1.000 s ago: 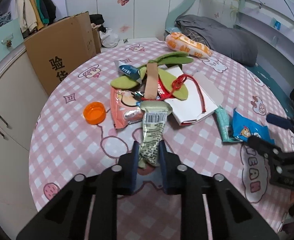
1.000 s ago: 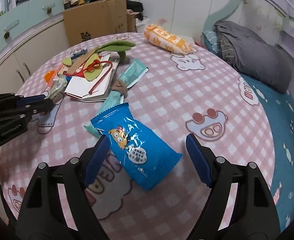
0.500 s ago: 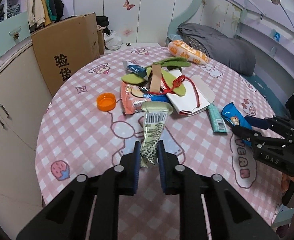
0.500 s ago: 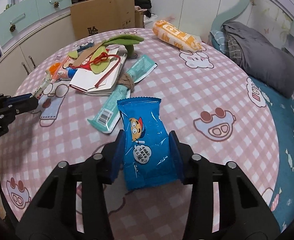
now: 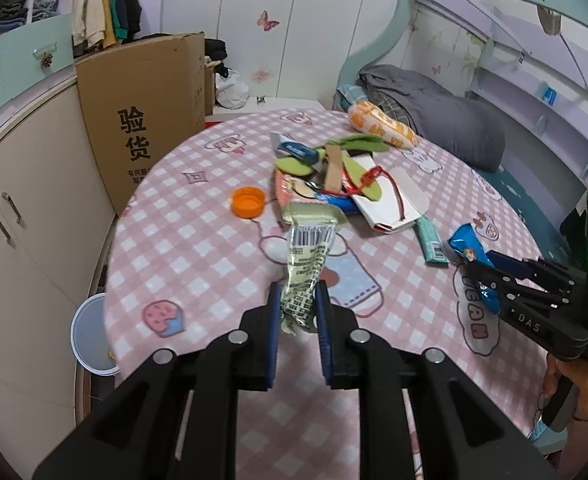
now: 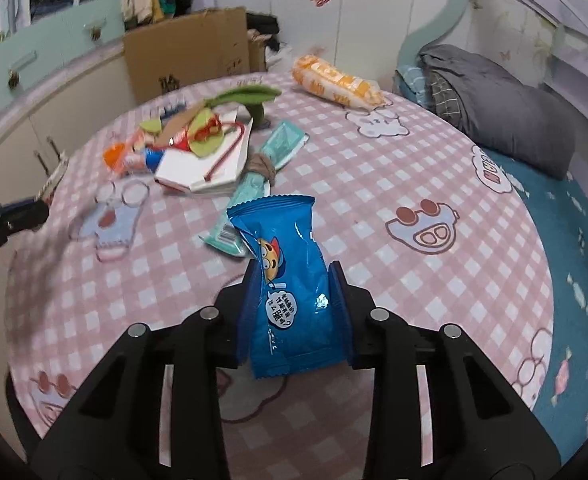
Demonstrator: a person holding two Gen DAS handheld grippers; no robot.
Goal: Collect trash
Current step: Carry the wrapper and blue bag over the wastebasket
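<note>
The left gripper (image 5: 297,304) clamps the lower end of a pale green wrapper (image 5: 307,256), which rises upright from between its pads above the pink checked table (image 5: 198,248). The right gripper (image 6: 294,292) has its jaws closing on a blue snack bag (image 6: 290,276), pads pressing both sides; the bag stands up and forward of the fingertips. Beyond it lies a teal wrapper (image 6: 254,188).

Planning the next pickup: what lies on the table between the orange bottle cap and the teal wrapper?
In the left wrist view, between the orange bottle cap and teal wrapper lies the pile: wrappers, green felt, white card.
</note>
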